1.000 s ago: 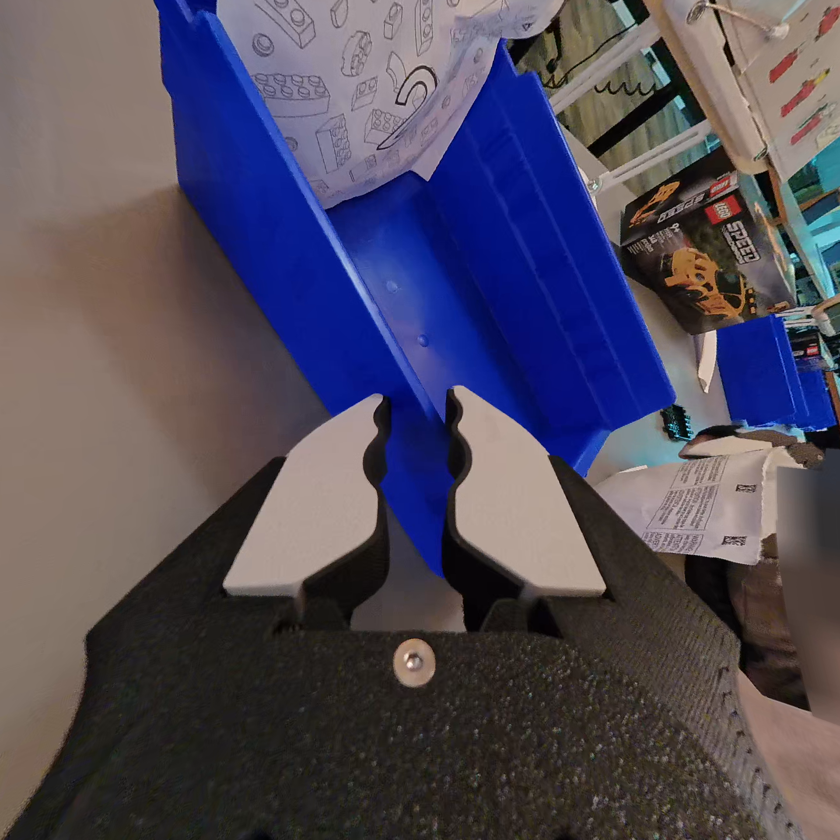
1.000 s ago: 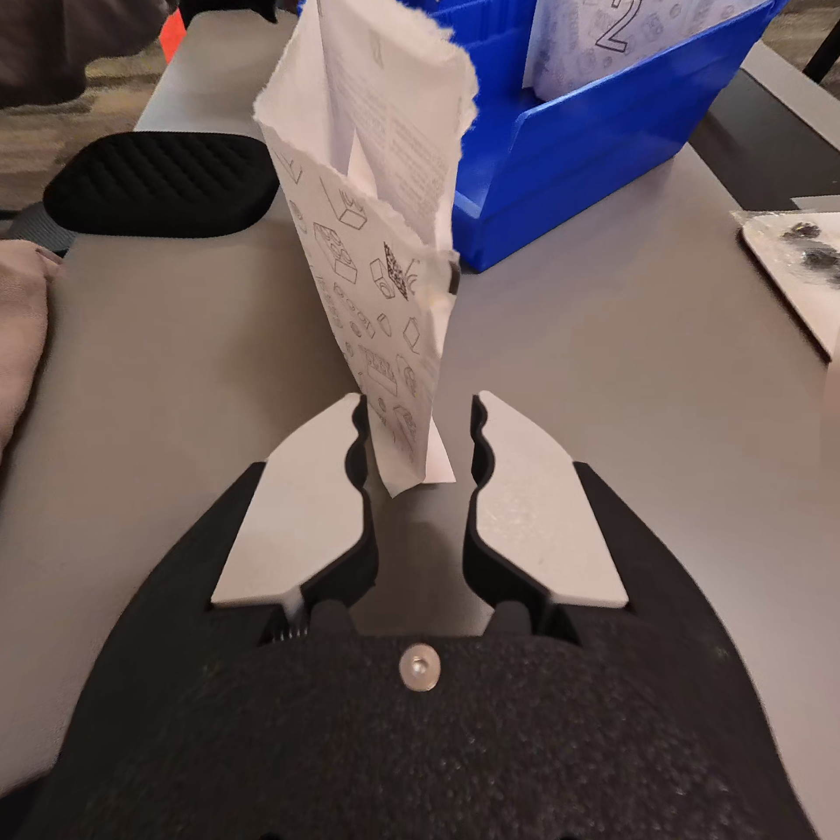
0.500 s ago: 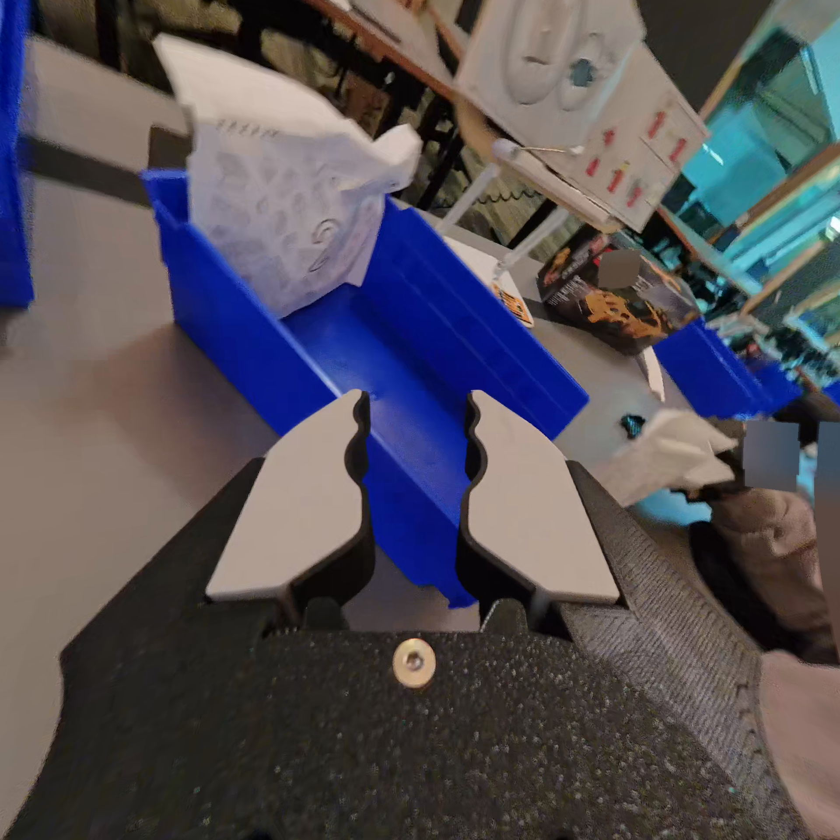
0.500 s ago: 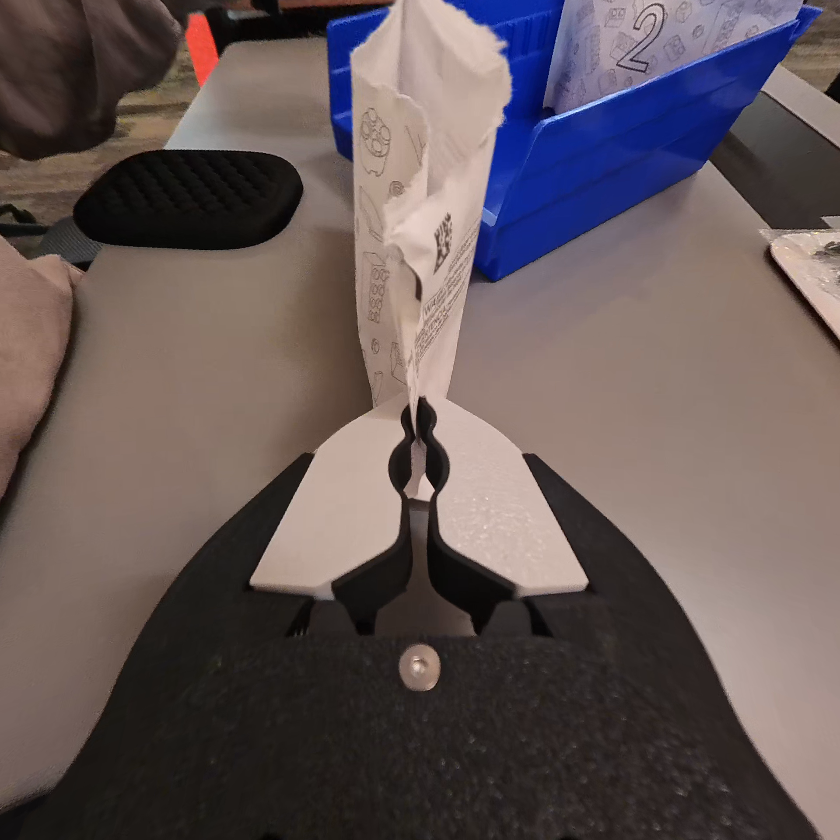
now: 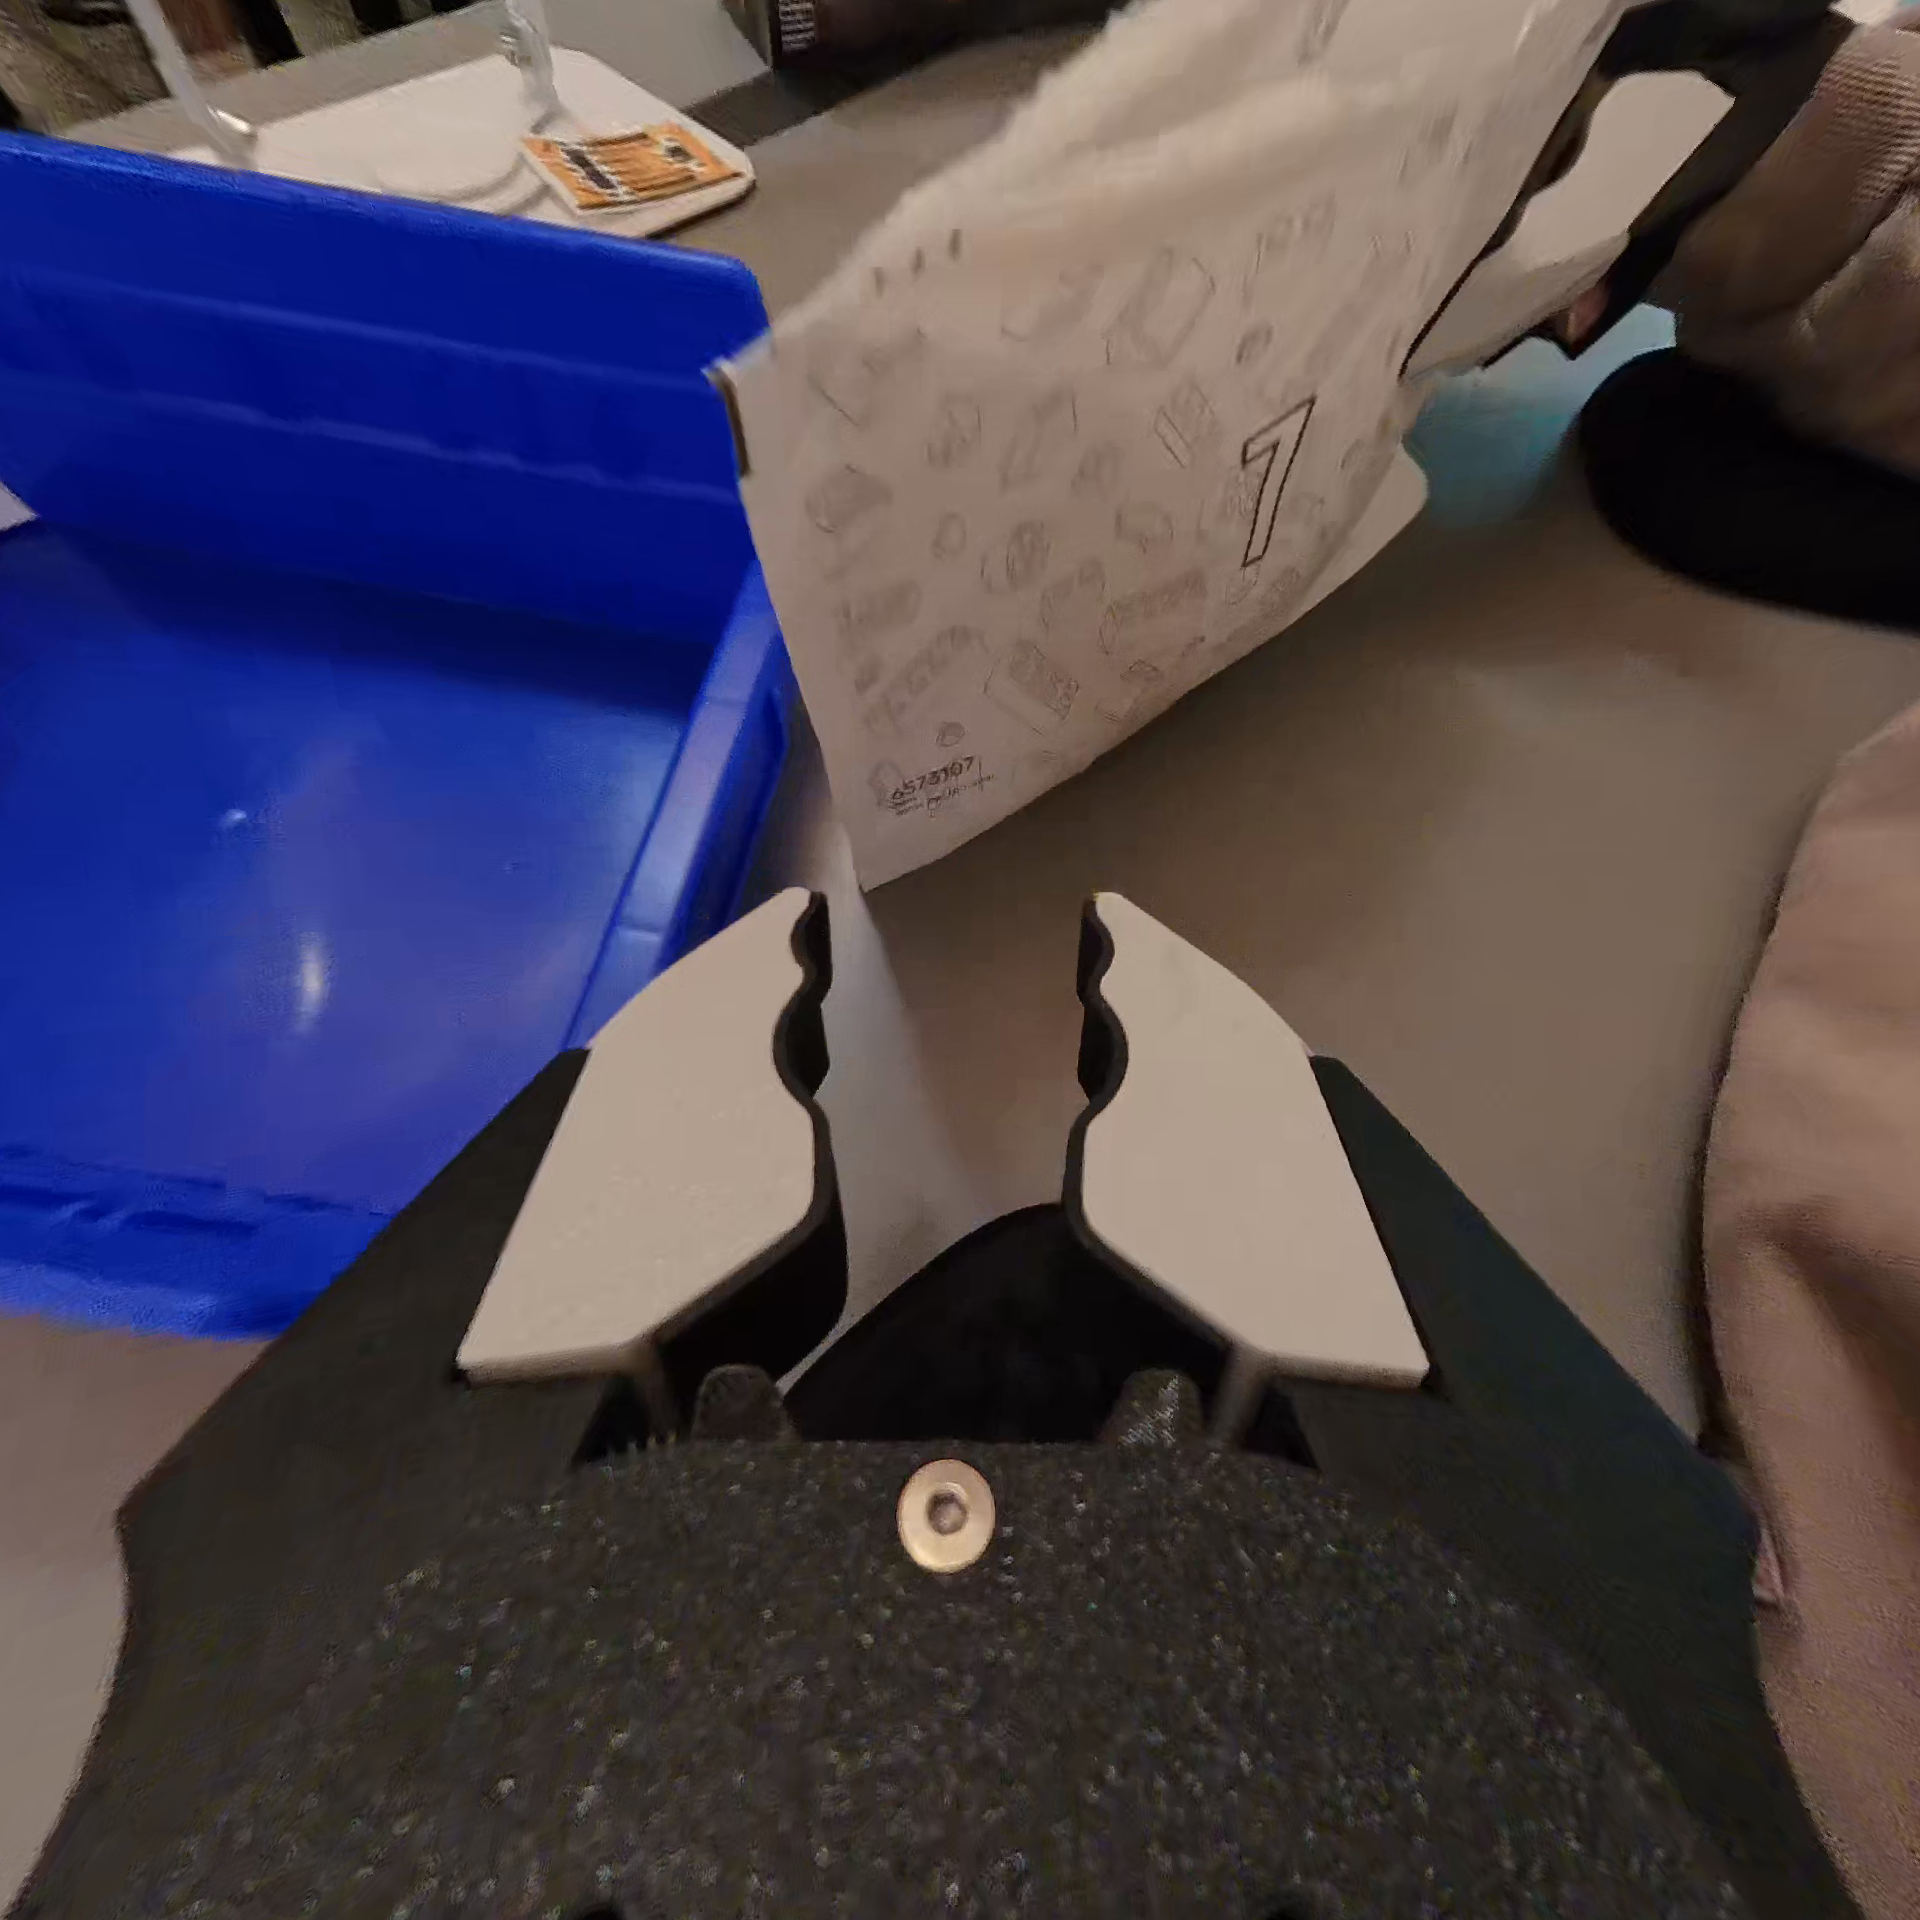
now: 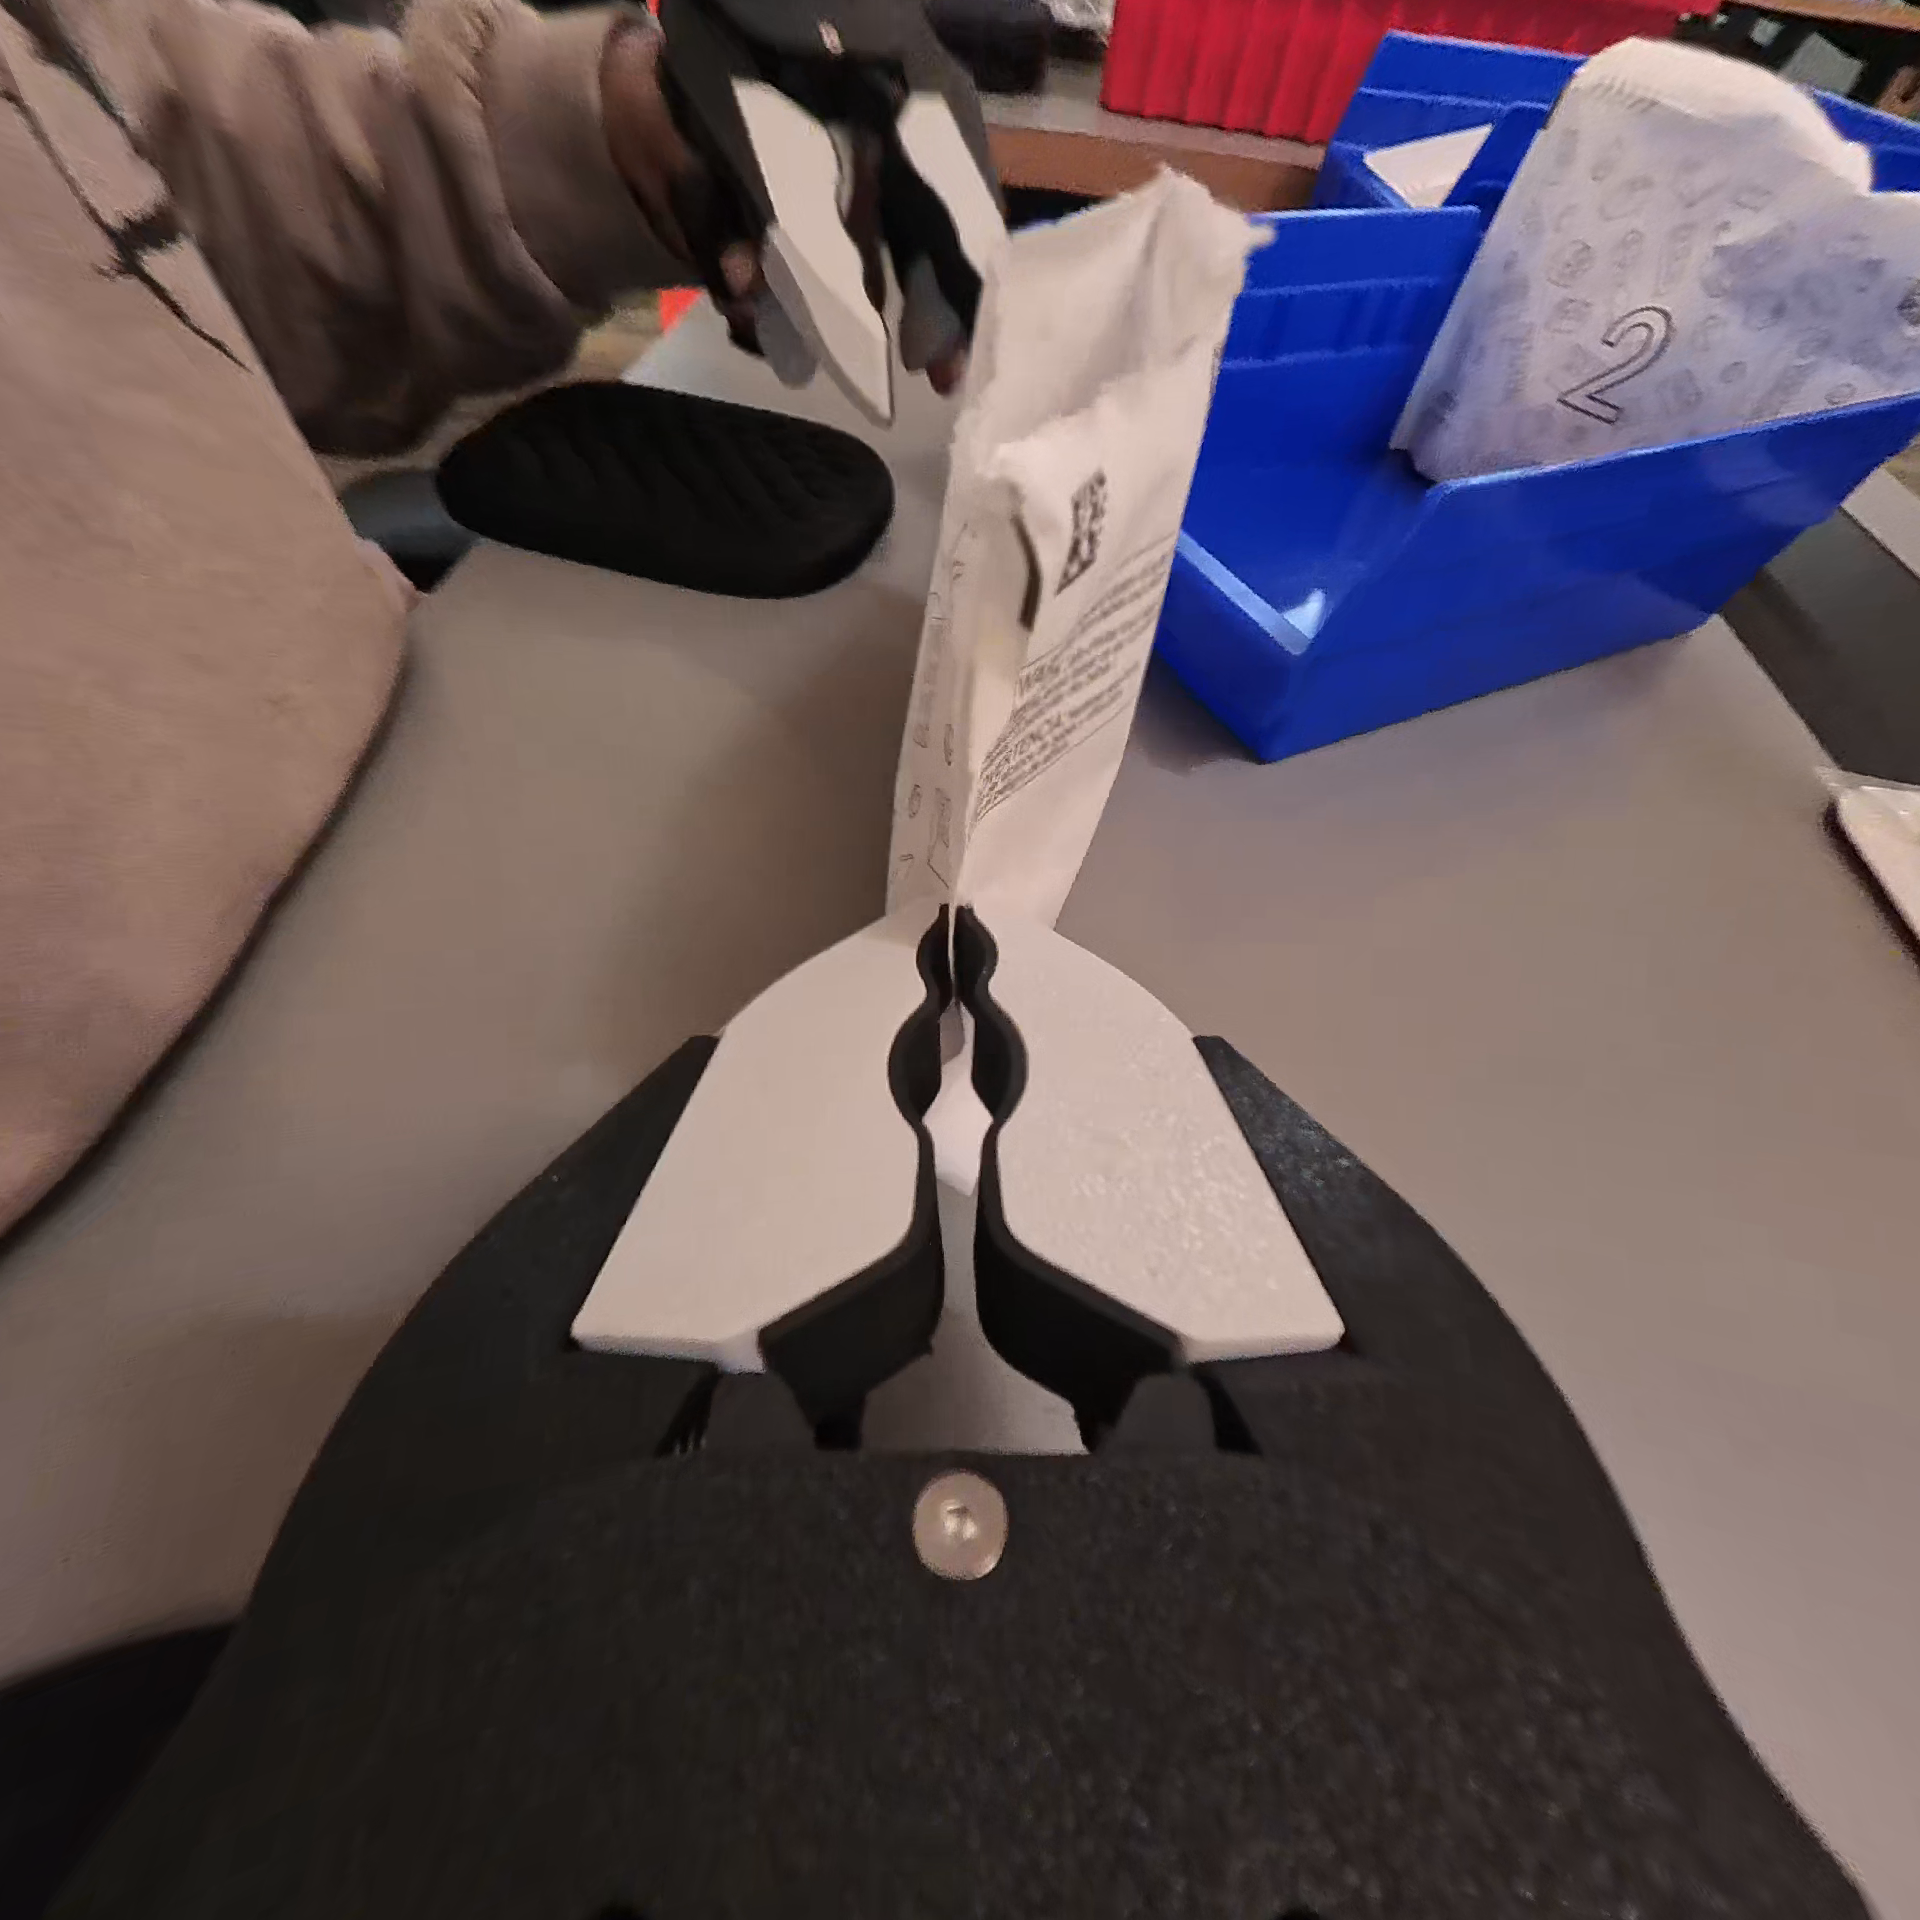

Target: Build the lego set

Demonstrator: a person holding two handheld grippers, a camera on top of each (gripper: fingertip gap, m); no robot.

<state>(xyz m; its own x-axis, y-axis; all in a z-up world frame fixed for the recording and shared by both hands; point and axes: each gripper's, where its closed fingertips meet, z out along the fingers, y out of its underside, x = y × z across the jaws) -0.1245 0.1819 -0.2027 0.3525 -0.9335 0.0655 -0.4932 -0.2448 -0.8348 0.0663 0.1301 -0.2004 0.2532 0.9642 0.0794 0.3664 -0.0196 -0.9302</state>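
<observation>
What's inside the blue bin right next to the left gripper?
The near end of the blue bin shows only bare blue floor. In the right wrist view, a white paper bag stands at its far end; the floor beneath that bag is hidden.

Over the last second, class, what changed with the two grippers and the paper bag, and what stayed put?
The right gripper closed on the torn paper bag's bottom edge and lifted it. The left gripper let go of the blue bin's wall and swung toward the bag, open. The second bag stayed in the bin.
</observation>
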